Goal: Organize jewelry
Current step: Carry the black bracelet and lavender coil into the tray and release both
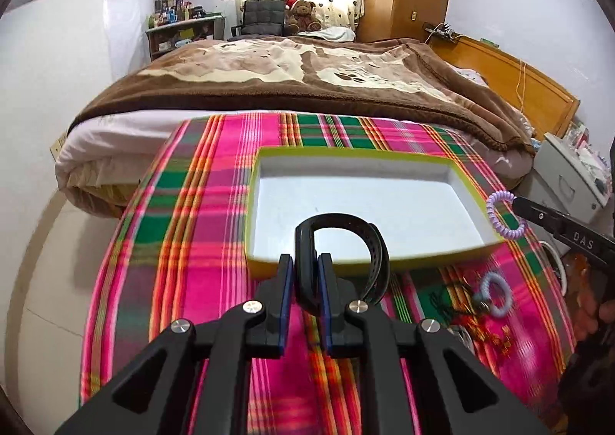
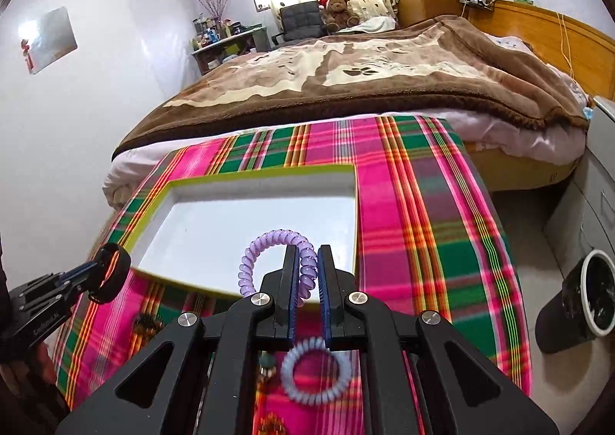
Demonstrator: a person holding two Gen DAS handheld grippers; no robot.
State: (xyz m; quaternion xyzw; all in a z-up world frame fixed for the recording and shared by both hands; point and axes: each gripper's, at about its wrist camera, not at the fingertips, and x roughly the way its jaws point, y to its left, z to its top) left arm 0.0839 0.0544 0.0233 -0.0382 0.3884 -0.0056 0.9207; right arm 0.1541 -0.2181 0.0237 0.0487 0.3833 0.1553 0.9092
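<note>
2 items are lifted: left tongs [image 1: 305, 273] pinch a black band [image 1: 338, 254], light and springy; right tongs [image 2: 307, 273] pinch a lilac coil bracelet [image 2: 269, 258], soft and stretchy. Both grip 1 side of the loop, just short of the tray [image 1: 384, 155] ahead.

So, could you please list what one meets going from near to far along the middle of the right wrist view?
Blue spiral hair tie → right gripper holding purple spiral hair tie → white tray → plaid cloth → brown blanket.
</note>
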